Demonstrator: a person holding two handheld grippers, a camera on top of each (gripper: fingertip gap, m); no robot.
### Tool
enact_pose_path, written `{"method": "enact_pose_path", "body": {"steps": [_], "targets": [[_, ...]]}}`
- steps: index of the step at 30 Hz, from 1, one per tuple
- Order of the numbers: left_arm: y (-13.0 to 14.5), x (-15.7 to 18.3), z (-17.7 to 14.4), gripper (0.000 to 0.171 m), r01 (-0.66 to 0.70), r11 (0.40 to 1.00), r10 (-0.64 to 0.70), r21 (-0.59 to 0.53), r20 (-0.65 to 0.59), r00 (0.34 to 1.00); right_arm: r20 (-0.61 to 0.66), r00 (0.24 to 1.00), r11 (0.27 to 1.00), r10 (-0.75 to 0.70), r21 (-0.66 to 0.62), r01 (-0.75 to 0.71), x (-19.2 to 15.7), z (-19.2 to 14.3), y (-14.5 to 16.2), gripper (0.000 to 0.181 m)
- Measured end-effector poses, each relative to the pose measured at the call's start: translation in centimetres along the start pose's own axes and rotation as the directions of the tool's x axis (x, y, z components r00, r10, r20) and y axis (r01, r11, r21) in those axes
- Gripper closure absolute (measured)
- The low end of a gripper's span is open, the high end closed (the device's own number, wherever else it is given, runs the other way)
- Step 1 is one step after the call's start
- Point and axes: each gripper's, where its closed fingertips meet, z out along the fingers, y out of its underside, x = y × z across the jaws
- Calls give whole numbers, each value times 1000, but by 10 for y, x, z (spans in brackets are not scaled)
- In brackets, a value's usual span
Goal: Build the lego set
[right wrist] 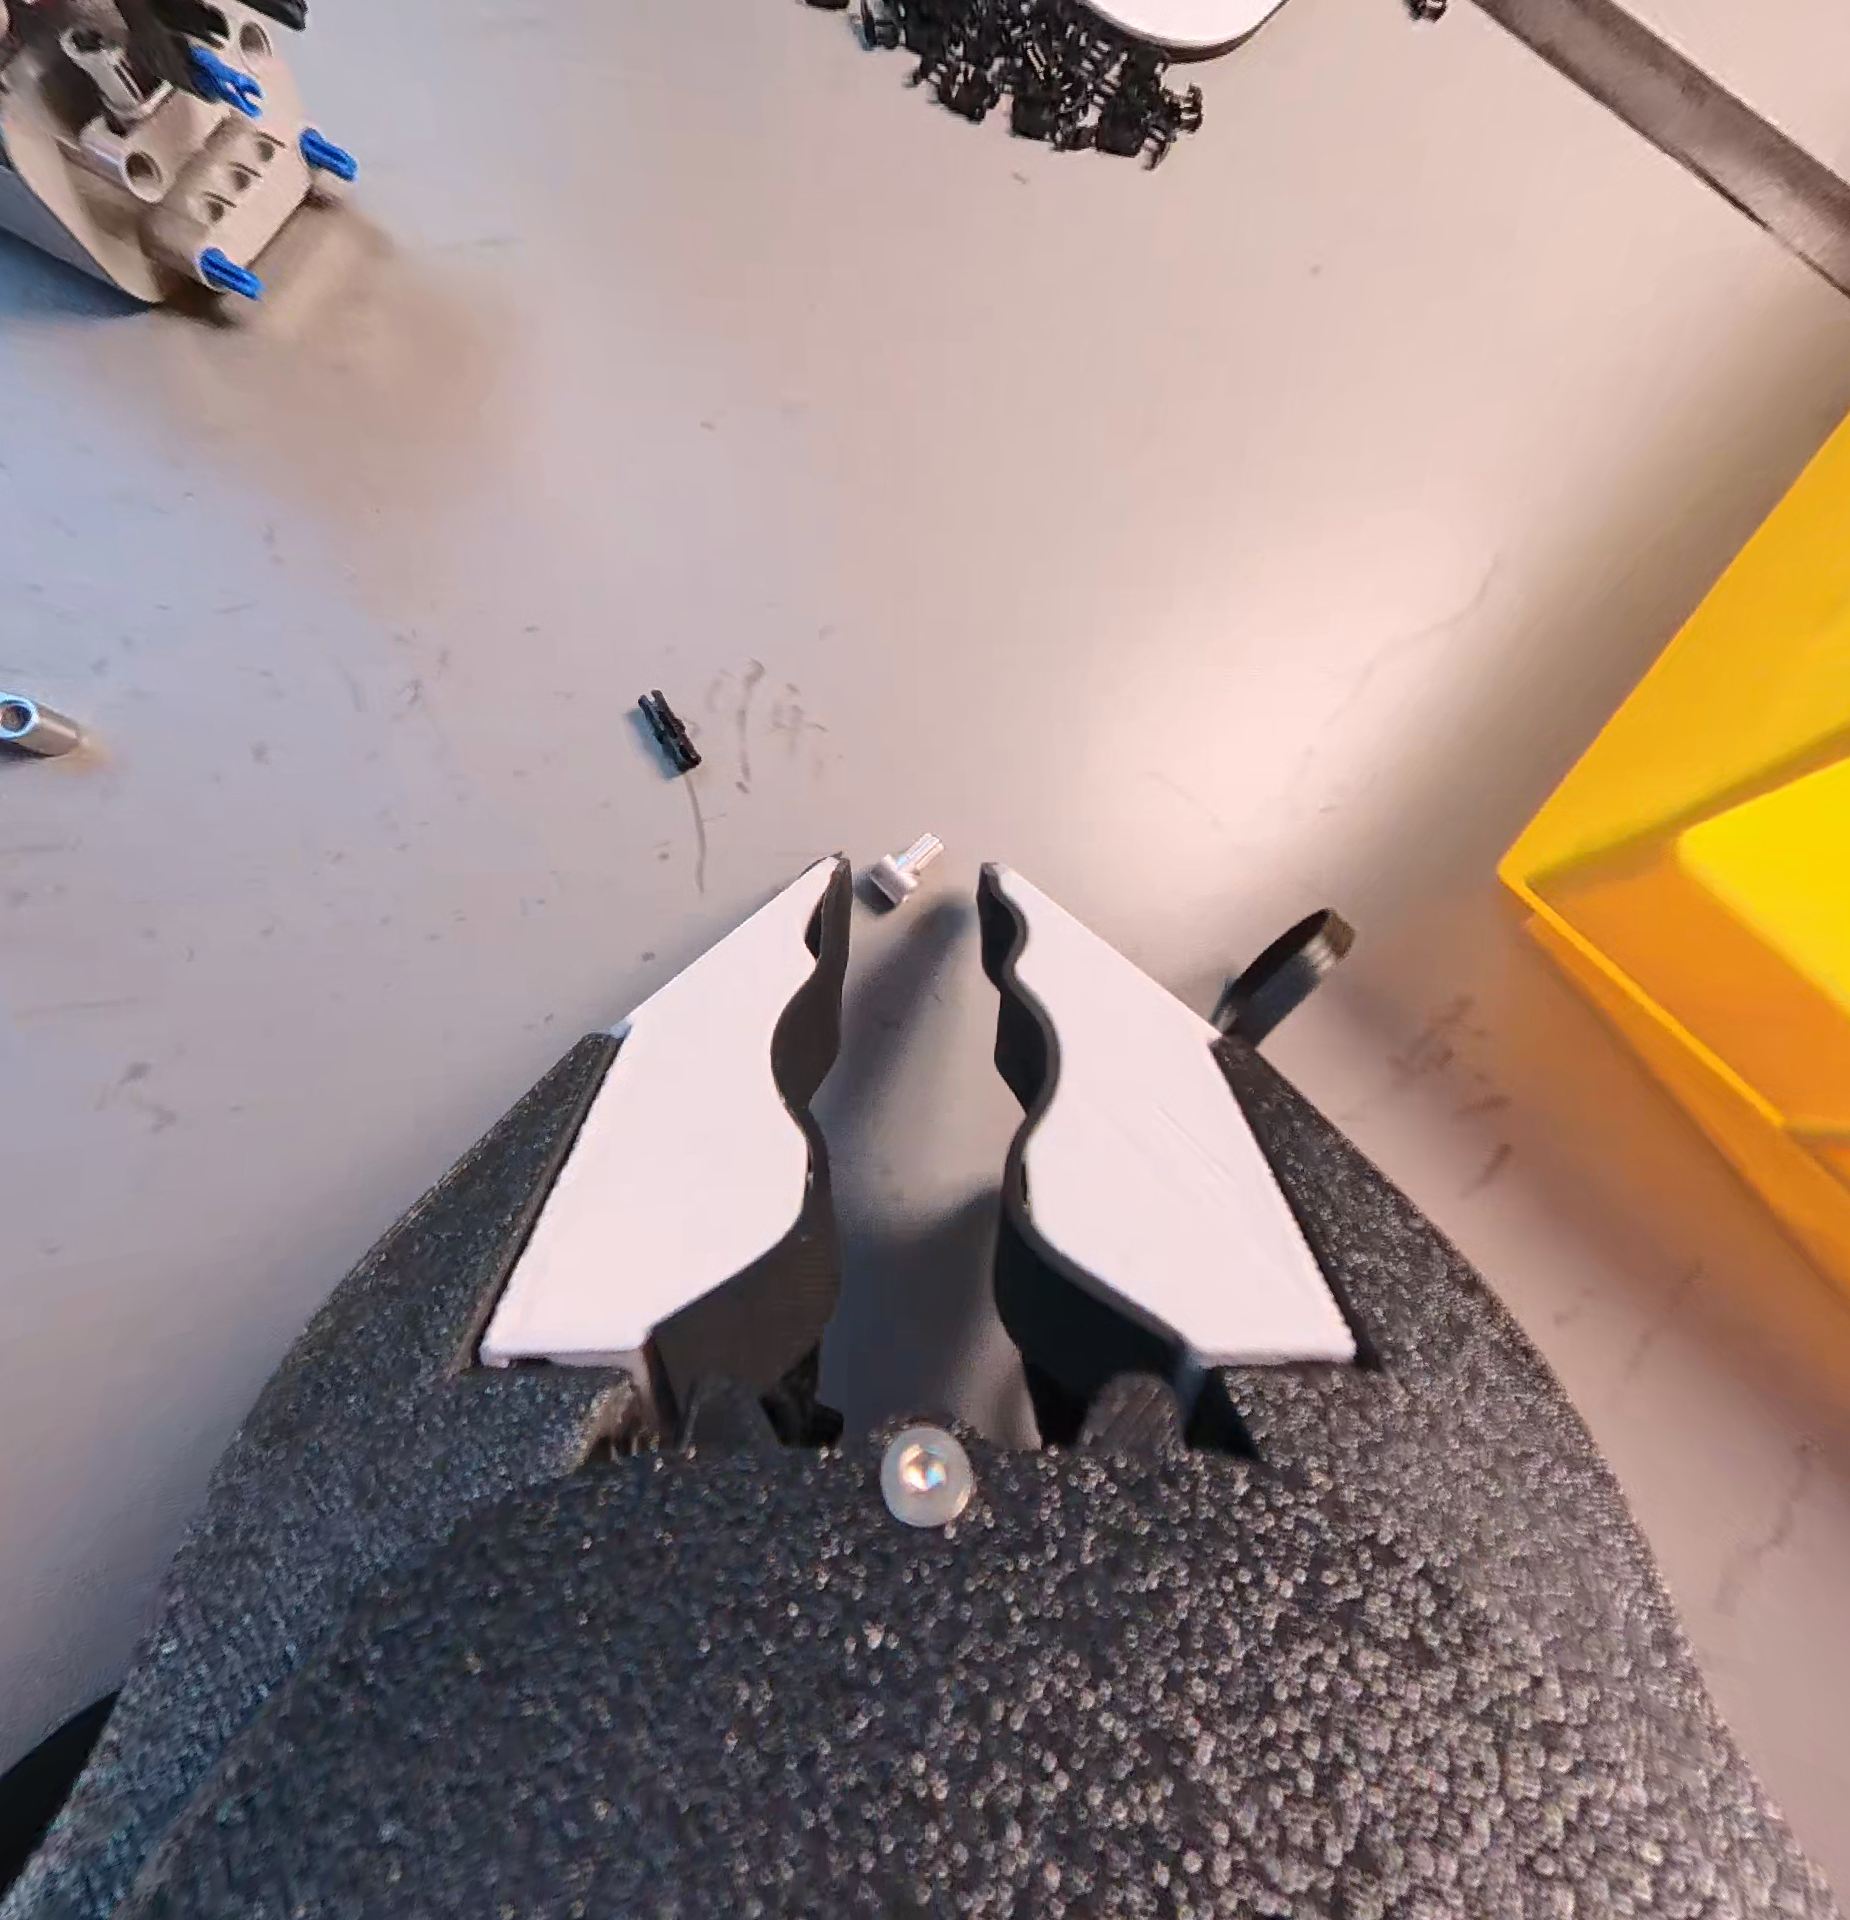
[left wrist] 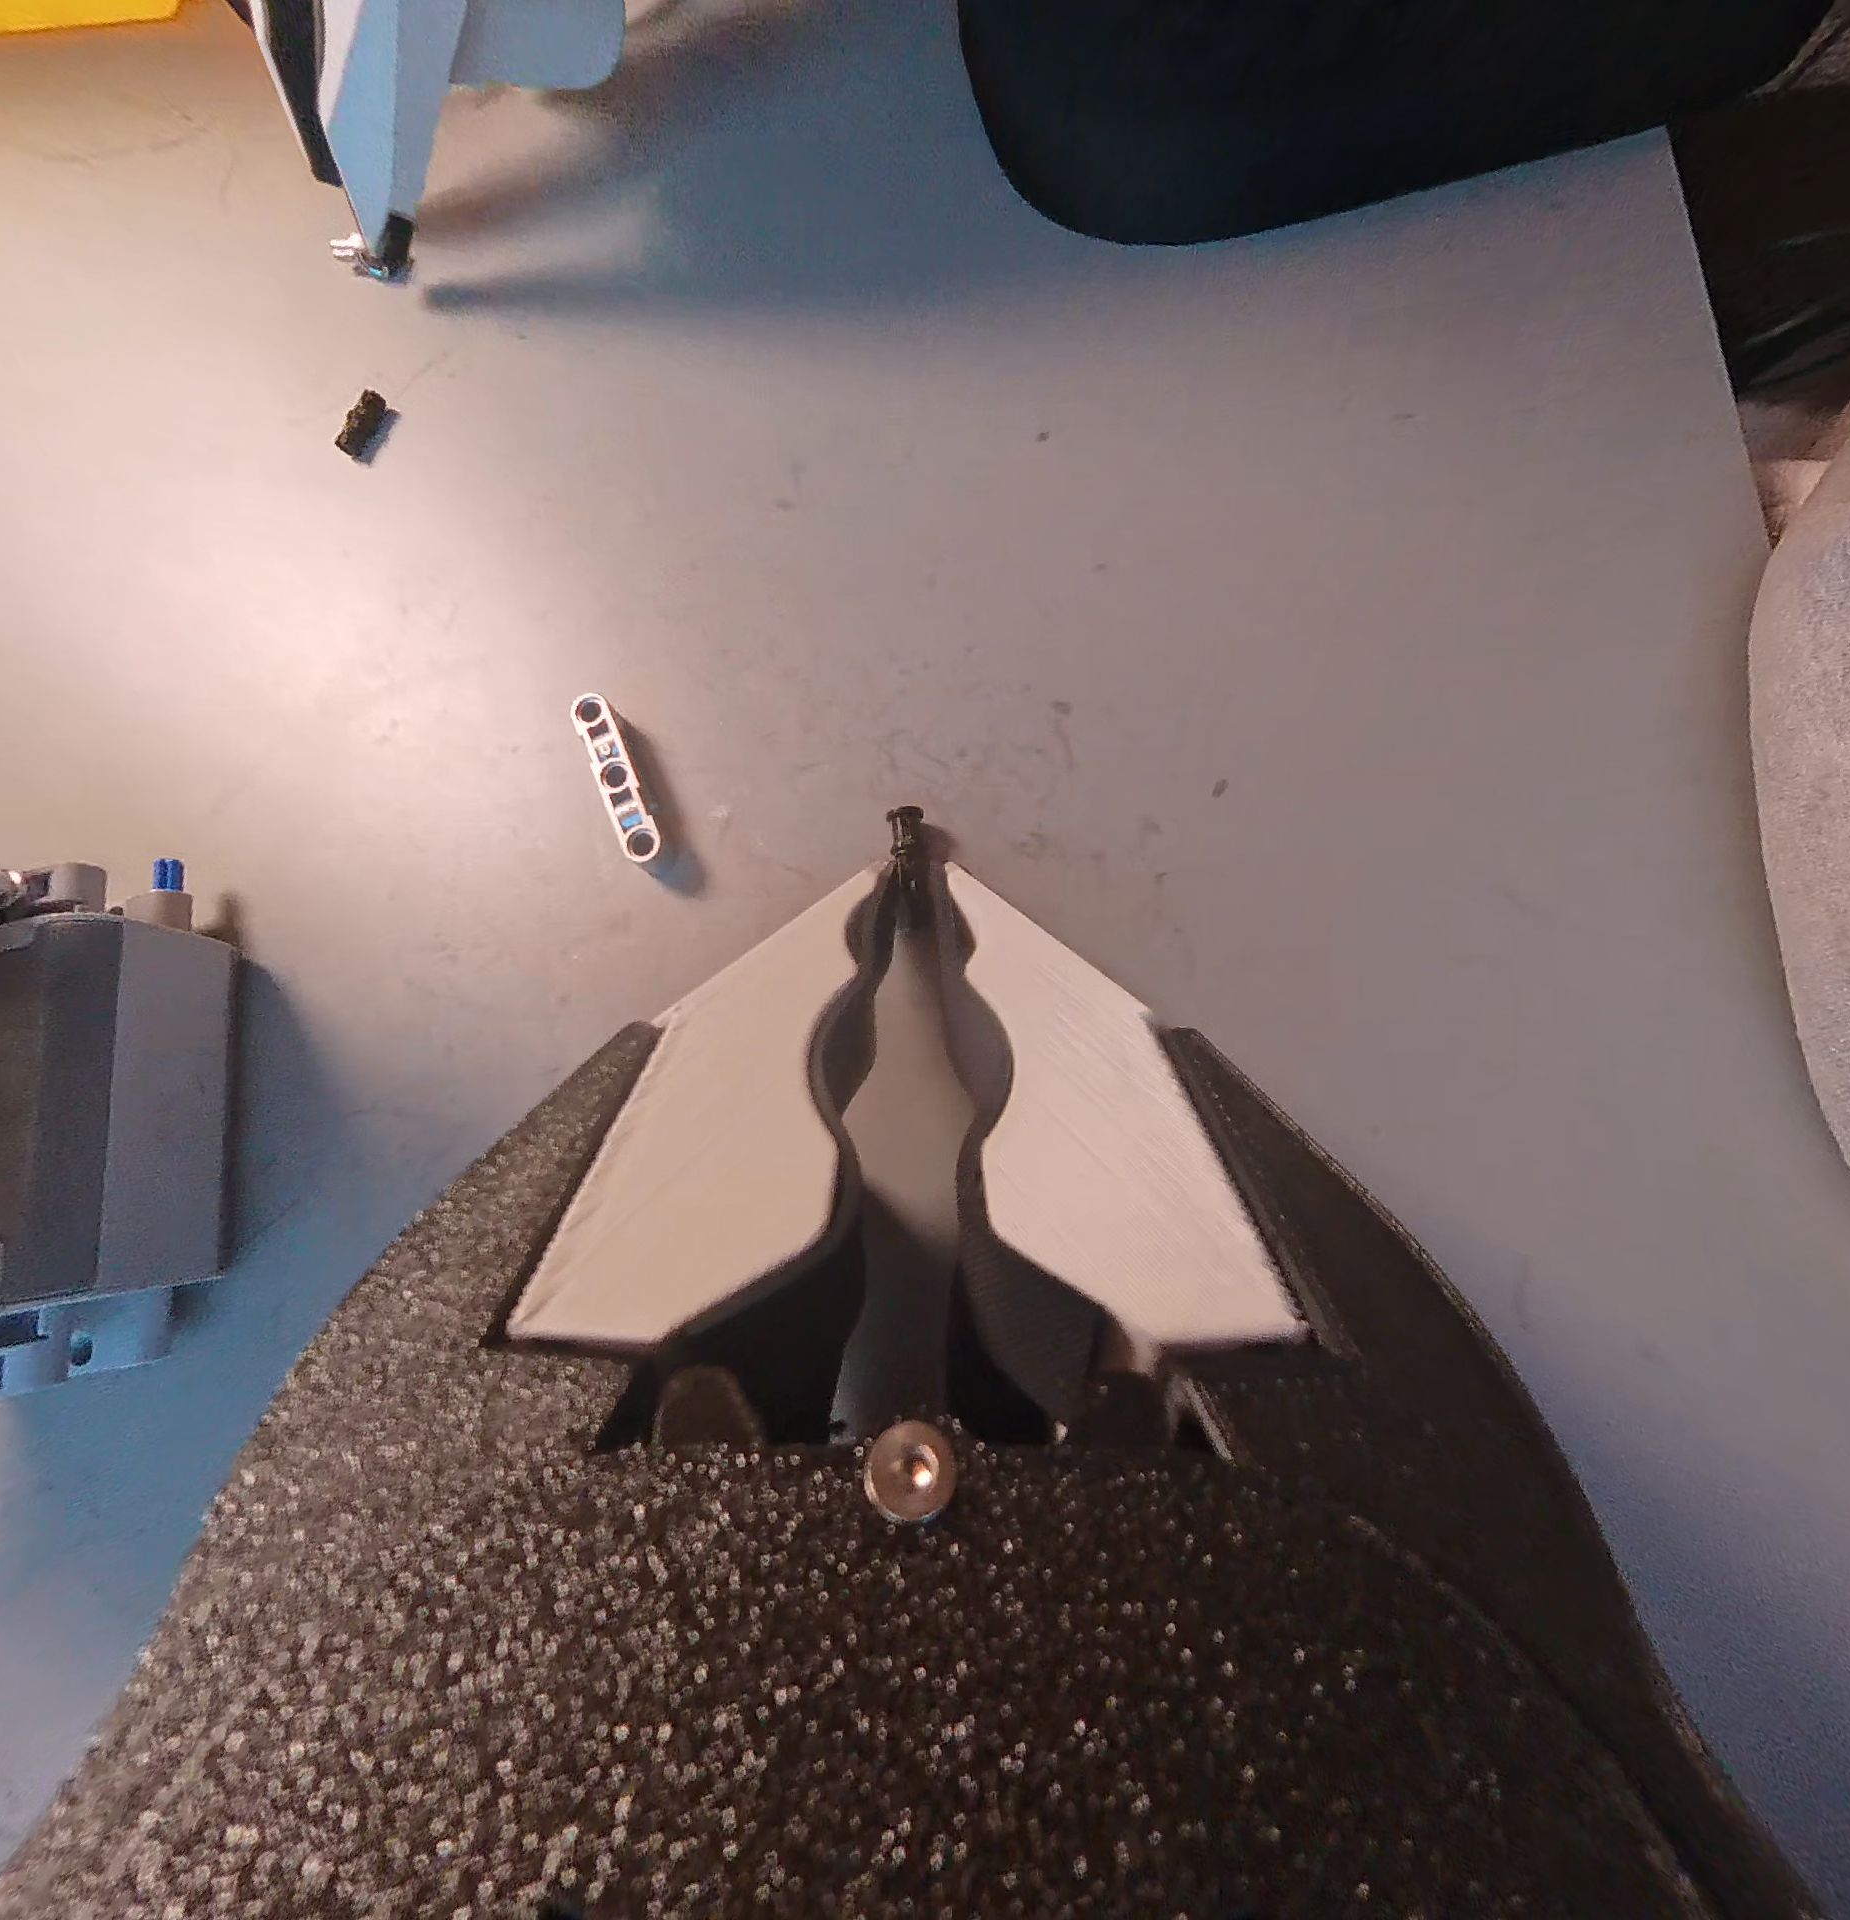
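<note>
My left gripper (left wrist: 908, 871) is shut on a small black pin (left wrist: 908, 831) that sticks out past the fingertips, just above the grey table (left wrist: 1108, 571). A grey beam with holes (left wrist: 614, 777) lies a little to its left. My right gripper (right wrist: 913, 875) is open, with a small grey stud pin (right wrist: 898, 871) lying on the table between its fingertips, close to the left finger. A loose black pin (right wrist: 669, 732) lies ahead and to the left of it. The right gripper also shows at the top left of the left wrist view (left wrist: 381, 156).
A grey block assembly with blue pins (right wrist: 152, 145) stands far left, and also shows in the left wrist view (left wrist: 100, 1039). A pile of black pins (right wrist: 1056, 94) lies far ahead. A yellow bin (right wrist: 1731, 831) stands on the right. A second black pin (left wrist: 363, 424) lies loose. One gripper's finger ends stand about 25 cm off the other's.
</note>
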Motion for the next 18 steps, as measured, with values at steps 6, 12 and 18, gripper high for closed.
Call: {"method": "enact_pose_path", "body": {"steps": [6, 12, 18], "targets": [[0, 0, -1, 168, 7, 1000, -7, -1, -4, 1000, 46, 996, 997, -70, -11, 70, -10, 3, 0, 171], [3, -4, -3, 168, 16, 1000, -16, -2, -5, 1000, 463, 814, 936, -351, 148, 320, -114, -26, 1, 171], [3, -4, -4, 168, 8, 1000, -8, 0, -4, 1000, 580, 614, 836, -536, 258, 485, -189, -32, 6, 171]]}}
